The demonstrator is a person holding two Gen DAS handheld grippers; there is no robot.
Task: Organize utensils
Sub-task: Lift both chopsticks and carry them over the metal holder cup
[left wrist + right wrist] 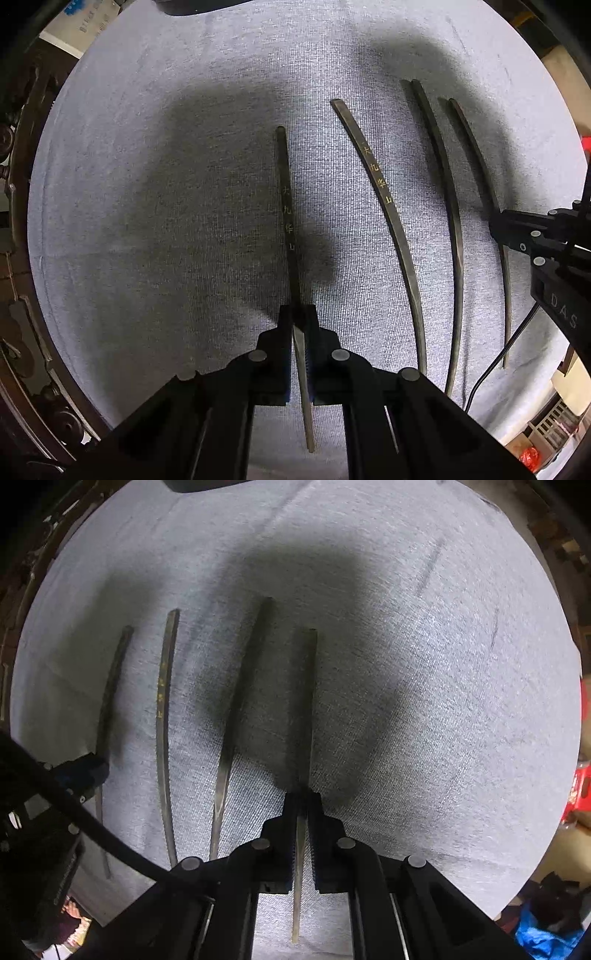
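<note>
Several dark chopsticks lie side by side on a round table under a grey cloth (pixel 147 184). My left gripper (pixel 298 314) is shut on the leftmost chopstick (pixel 287 206), which has gold characters. A second lettered chopstick (pixel 384 206) and a plain one (pixel 448 206) lie to its right. My right gripper (pixel 303 799) is shut on the rightmost chopstick (pixel 307 701); in the left wrist view it (pixel 495 229) grips that chopstick (pixel 474 147). In the right wrist view the left gripper (pixel 94 770) holds the far left chopstick (pixel 110 686), with two more chopsticks (pixel 162 709) (pixel 240 701) between.
The grey cloth (pixel 443 701) stretches wide to the right of the chopsticks. Dark carved furniture (pixel 22 258) edges the table on the left. A red object (pixel 580 786) sits past the right edge. A black cable (pixel 85 827) hangs from the left gripper.
</note>
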